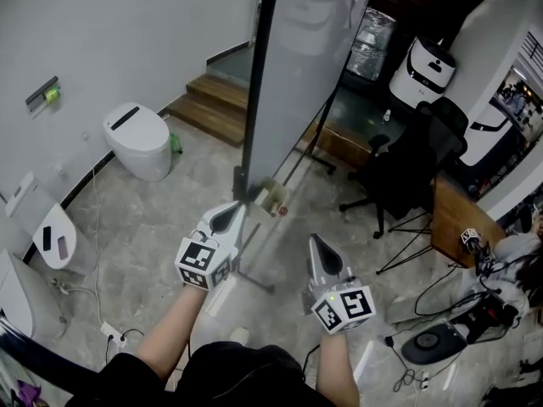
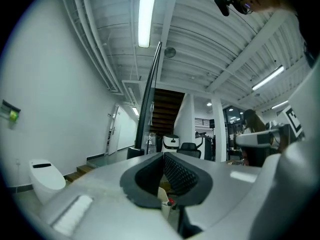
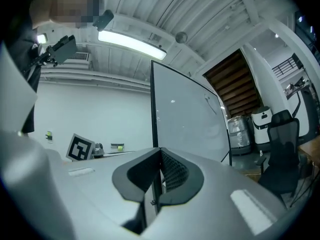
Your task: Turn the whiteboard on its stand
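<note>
Head view: the whiteboard stands upright on its stand just ahead of us, nearly edge-on, its dark frame edge toward the left gripper. We note that gripper's jaws pressed together and empty, near the foot of the frame. The right gripper sits lower and to the right, its jaws likewise closed on nothing. A toilet stands by the left wall, and an office chair stands right of the board.
</note>
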A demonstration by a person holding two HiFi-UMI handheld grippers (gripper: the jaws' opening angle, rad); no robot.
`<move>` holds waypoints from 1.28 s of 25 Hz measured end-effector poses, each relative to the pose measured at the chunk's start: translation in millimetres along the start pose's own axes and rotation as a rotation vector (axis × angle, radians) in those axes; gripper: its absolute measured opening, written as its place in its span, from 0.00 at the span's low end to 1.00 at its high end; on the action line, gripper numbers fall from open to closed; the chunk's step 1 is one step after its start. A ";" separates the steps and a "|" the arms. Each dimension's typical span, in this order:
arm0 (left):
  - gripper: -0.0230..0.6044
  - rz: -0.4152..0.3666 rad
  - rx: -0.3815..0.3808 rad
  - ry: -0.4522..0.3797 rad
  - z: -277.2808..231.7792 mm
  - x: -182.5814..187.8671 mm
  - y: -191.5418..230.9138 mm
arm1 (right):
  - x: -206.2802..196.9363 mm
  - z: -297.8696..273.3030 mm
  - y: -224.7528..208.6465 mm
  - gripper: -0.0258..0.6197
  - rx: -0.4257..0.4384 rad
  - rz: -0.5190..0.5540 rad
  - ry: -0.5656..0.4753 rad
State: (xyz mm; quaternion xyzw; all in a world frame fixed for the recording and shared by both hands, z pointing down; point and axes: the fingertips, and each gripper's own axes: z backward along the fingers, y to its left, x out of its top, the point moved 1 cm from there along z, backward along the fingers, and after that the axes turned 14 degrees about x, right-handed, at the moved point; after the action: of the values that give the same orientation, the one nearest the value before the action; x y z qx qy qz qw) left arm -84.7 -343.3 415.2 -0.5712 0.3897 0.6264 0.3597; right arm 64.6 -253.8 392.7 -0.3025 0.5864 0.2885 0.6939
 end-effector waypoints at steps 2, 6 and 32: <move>0.08 -0.028 0.010 0.000 -10.5 0.3 7.8 | 5.8 -10.4 -3.6 0.05 0.004 -0.003 -0.015; 0.11 -0.064 0.031 0.010 -25.6 -5.2 19.1 | 8.6 -19.0 -8.1 0.05 0.020 -0.011 -0.026; 0.36 -0.137 0.199 0.088 -108.2 -29.4 47.2 | 10.4 -0.2 -33.4 0.05 0.079 -0.043 -0.011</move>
State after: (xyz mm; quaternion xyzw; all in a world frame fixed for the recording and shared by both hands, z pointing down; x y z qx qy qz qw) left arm -77.3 -461.4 443.4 -0.5849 0.4255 0.5329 0.4391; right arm 91.2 -275.3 385.1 -0.2856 0.5868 0.2518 0.7146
